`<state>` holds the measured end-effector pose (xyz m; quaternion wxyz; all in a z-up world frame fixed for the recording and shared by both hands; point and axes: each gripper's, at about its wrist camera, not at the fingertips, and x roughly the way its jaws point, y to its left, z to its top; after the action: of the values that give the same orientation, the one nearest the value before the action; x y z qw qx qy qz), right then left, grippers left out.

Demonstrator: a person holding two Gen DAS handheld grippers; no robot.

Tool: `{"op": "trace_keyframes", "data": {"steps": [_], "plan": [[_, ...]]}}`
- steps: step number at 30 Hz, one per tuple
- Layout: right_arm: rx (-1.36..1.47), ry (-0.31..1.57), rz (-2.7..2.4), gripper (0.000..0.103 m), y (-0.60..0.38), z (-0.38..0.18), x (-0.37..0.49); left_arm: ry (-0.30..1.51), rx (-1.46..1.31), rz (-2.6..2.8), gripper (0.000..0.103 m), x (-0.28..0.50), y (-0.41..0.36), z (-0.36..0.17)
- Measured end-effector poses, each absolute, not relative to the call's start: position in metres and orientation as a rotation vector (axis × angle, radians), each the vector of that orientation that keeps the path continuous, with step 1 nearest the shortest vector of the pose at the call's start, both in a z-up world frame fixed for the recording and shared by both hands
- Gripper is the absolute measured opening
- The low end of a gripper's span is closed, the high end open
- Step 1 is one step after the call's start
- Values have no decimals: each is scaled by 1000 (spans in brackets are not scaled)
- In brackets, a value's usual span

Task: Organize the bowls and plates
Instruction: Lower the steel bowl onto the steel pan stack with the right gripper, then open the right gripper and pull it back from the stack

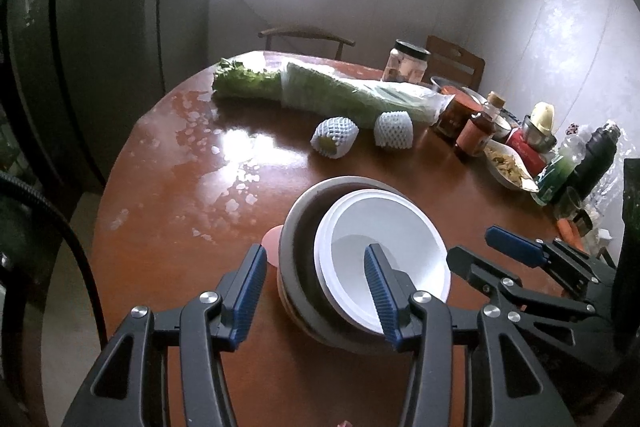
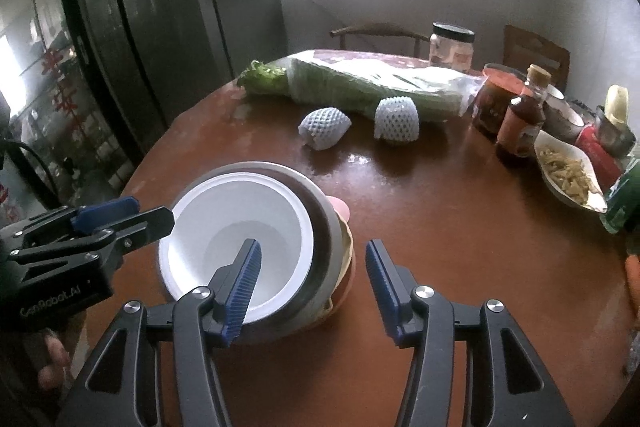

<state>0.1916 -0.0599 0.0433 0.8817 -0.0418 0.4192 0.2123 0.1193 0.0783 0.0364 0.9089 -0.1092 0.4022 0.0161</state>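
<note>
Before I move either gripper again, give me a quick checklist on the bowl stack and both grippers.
1. White bowl nested in the grey bowl: ok.
2. Stack resting on the table: ok.
3. Left gripper empty, fingers straddling the stack's left rim: ok.
4. Right gripper empty, fingers straddling the right rim: ok.
5. Dishes underneath sitting squarely: cannot tell.
6. Foam-netted fruit apart from the stack: ok.

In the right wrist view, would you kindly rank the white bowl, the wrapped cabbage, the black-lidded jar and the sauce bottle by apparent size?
1. Wrapped cabbage and white bowl: look alike, and the bowl is nearer, so unranked.
2. Sauce bottle and black-lidded jar: similar, and the jar is farther, so unsure.
</note>
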Motion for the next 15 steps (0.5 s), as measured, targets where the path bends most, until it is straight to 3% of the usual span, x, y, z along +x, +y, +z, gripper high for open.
{"op": "trace_keyframes", "data": {"steps": [15], "plan": [[-65,809,406,62,-77,58,137,783,-175,40,52,72,60,44]]}}
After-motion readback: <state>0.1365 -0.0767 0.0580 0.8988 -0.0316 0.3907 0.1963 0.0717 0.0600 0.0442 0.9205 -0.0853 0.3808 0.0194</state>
